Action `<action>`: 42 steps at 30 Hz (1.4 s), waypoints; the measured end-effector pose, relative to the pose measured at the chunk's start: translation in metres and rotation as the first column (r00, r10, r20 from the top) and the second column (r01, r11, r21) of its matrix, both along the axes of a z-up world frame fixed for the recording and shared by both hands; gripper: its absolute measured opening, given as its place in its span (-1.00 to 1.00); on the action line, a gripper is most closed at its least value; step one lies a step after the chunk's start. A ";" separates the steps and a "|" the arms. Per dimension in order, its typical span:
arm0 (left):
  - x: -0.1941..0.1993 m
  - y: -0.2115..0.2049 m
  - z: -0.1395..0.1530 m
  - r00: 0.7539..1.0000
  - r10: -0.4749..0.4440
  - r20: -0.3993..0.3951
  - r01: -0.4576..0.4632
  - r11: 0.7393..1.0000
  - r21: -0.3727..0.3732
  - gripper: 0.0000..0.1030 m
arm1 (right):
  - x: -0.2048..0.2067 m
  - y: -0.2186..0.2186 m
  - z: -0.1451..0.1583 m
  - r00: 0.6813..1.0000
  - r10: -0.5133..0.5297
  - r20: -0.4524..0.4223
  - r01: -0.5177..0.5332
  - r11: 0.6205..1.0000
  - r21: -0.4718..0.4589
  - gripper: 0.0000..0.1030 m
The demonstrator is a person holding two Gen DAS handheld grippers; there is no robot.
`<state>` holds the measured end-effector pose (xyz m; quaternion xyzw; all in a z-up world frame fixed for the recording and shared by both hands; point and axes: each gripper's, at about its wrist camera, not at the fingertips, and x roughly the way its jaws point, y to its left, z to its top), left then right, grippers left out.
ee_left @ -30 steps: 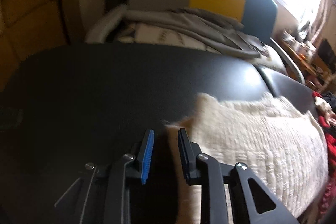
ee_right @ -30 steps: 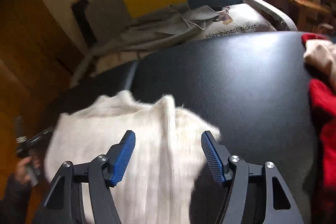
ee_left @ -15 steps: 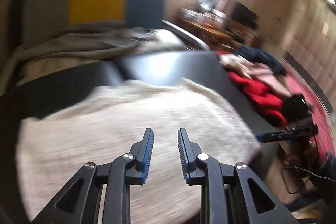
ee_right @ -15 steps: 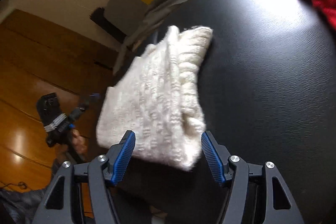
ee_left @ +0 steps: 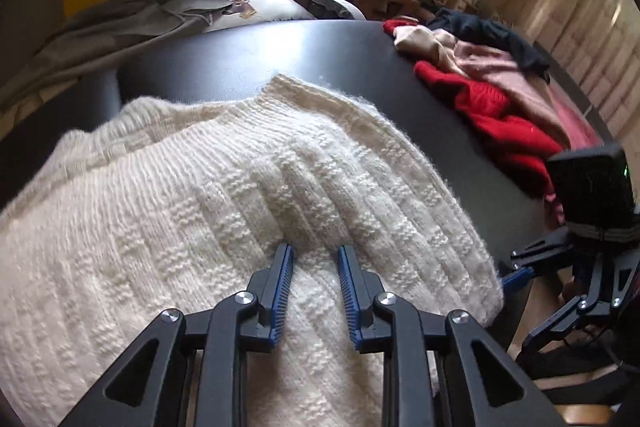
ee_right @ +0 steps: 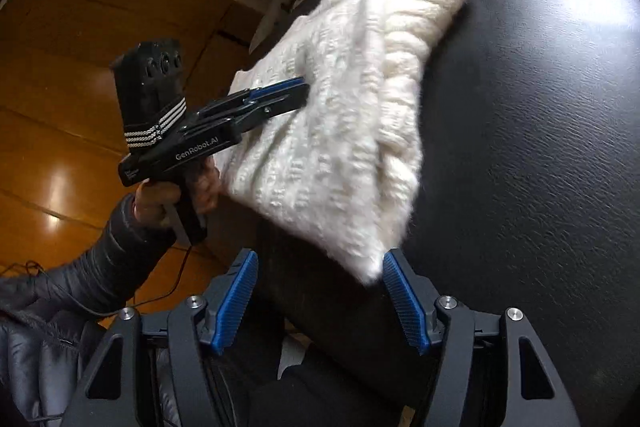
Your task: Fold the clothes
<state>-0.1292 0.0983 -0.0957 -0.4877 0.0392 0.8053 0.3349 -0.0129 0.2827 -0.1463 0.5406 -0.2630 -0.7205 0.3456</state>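
Observation:
A folded cream knit sweater (ee_left: 224,211) lies on the black table (ee_left: 248,51); it also shows in the right wrist view (ee_right: 348,115). My left gripper (ee_left: 312,255) rests low over the sweater's near part, jaws a narrow gap apart with nothing between them; in the right wrist view (ee_right: 298,89) its tips touch the sweater's left edge. My right gripper (ee_right: 318,267) is wide open and empty, hovering just off the sweater's near corner at the table's edge; it shows at the right in the left wrist view (ee_left: 516,275).
A pile of red, pink and dark clothes (ee_left: 488,83) lies at the table's far right. A chair with grey cloth (ee_left: 132,15) stands behind the table. Wooden floor (ee_right: 60,107) lies beyond the table's left edge.
My left gripper swung right from the bare table onto the sweater. My right gripper pulled back and tilted down to the sweater's near corner. Both keep their openings.

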 end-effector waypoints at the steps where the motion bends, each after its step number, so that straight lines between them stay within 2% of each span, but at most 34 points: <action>1: -0.001 -0.002 -0.001 1.000 0.010 0.009 -0.010 1.000 0.014 -0.54 | 0.000 -0.002 0.007 1.000 -0.017 -0.017 0.017 1.000 0.015 0.29; 5: 0.004 -0.021 0.012 0.999 0.051 0.007 -0.051 0.995 0.090 -0.54 | 0.001 -0.009 0.035 0.993 -0.082 -0.086 0.088 0.993 0.072 0.31; 8: 0.021 -0.063 0.032 0.993 0.119 -0.008 -0.116 0.976 0.183 -0.54 | 0.001 -0.015 0.056 0.982 -0.128 -0.139 0.144 0.983 0.111 0.32; 10: 0.038 -0.109 0.046 0.983 0.181 -0.028 -0.170 0.957 0.234 -0.54 | 0.001 -0.018 0.070 0.972 -0.156 -0.176 0.181 0.974 0.135 0.33; 13: 0.064 -0.190 0.065 0.955 0.289 -0.070 -0.263 0.930 0.259 -0.54 | -0.005 -0.038 0.078 0.965 -0.164 -0.203 0.199 0.966 0.166 0.33; 15: 0.082 -0.254 0.073 0.919 0.382 -0.099 -0.351 0.905 0.239 -0.54 | -0.014 -0.063 0.074 0.969 -0.143 -0.200 0.180 0.966 0.184 0.33; 18: 0.107 -0.338 0.071 0.882 0.462 -0.094 -0.433 0.873 0.225 -0.51 | -0.029 -0.100 0.069 0.975 -0.111 -0.194 0.152 0.966 0.210 0.33; 21: 0.118 -0.383 0.054 0.897 0.441 -0.037 -0.421 0.877 0.232 -0.50 | -0.043 -0.138 0.063 0.979 -0.079 -0.187 0.123 0.964 0.236 0.33; 24: 0.116 -0.393 0.030 0.925 0.381 0.015 -0.372 0.893 0.253 -0.49 | -0.057 -0.175 0.057 0.983 -0.048 -0.180 0.094 0.961 0.261 0.33; 29: 0.093 -0.379 -0.003 0.942 0.325 0.081 -0.334 0.894 0.297 -0.48 | -0.079 -0.231 0.048 0.986 -0.001 -0.165 0.051 0.953 0.299 0.33; 34: 0.087 -0.377 -0.029 0.944 0.280 0.176 -0.324 0.891 0.317 -0.53 | -0.078 -0.225 0.046 0.988 -0.019 -0.154 0.062 0.957 0.285 0.33; 35: 0.089 -0.378 -0.033 0.942 0.270 0.197 -0.323 0.890 0.323 -0.64 | -0.078 -0.226 0.046 0.987 -0.018 -0.157 0.063 0.956 0.285 0.33; 36: 0.095 -0.376 -0.036 0.949 0.244 0.199 -0.300 0.891 0.340 -0.79 | -0.079 -0.227 0.045 0.987 -0.018 -0.159 0.064 0.957 0.283 0.33; 38: 0.108 -0.371 -0.039 0.954 0.233 0.188 -0.286 0.897 0.337 -0.90 | -0.081 -0.230 0.042 0.987 -0.022 -0.162 0.065 0.961 0.269 0.34; 42: 0.135 -0.372 -0.046 0.947 0.240 0.214 -0.303 0.887 0.348 -0.91 | -0.080 -0.224 0.039 0.986 -0.034 -0.164 0.073 0.969 0.238 0.34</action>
